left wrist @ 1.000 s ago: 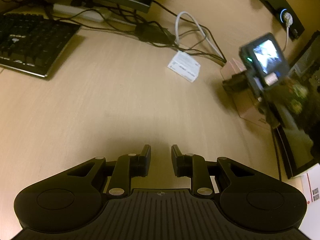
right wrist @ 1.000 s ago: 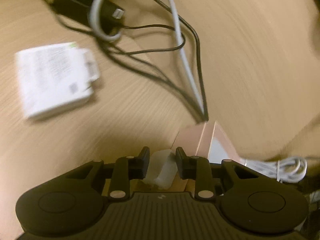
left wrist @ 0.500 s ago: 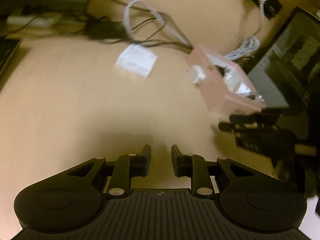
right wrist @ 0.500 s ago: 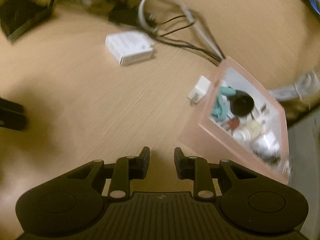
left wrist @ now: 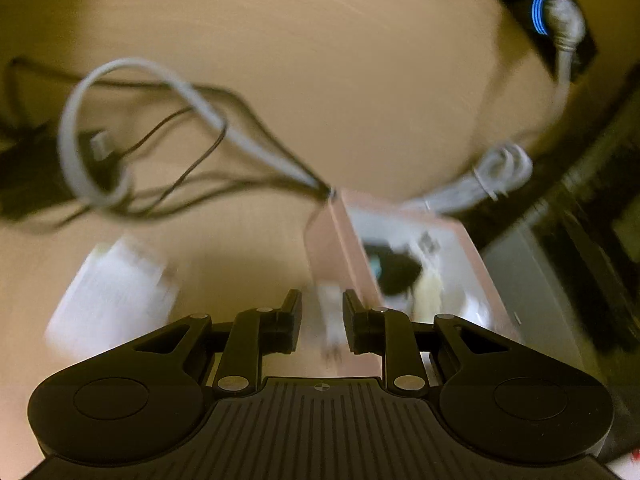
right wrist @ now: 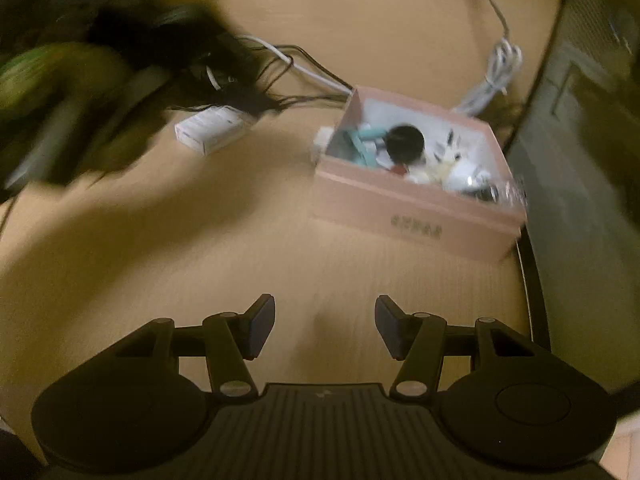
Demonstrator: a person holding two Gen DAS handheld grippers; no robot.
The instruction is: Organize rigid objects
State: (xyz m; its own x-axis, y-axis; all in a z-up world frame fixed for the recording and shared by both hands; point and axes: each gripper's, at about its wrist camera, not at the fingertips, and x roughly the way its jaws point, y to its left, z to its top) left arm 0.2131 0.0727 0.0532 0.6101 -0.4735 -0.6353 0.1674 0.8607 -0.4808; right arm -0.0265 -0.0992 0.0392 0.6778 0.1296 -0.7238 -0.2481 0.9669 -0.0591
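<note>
The left claw (left wrist: 322,312) has its jaws nearly shut and grips nothing; a small white plug (left wrist: 331,320), blurred, shows in the narrow gap between them, lying on the table (left wrist: 320,80) against the outer wall of the pink box (left wrist: 334,248). The right claw (right wrist: 325,326) hangs over bare table, its jaws having just been opening and now standing well apart with nothing between them. The pink box sits near the table's right edge, holding a black round thing (right wrist: 406,144), a teal item (right wrist: 362,142) and other small bits too blurred to name. A white carton (right wrist: 210,130) lies to its left beside tangled cables (left wrist: 160,144)
</note>
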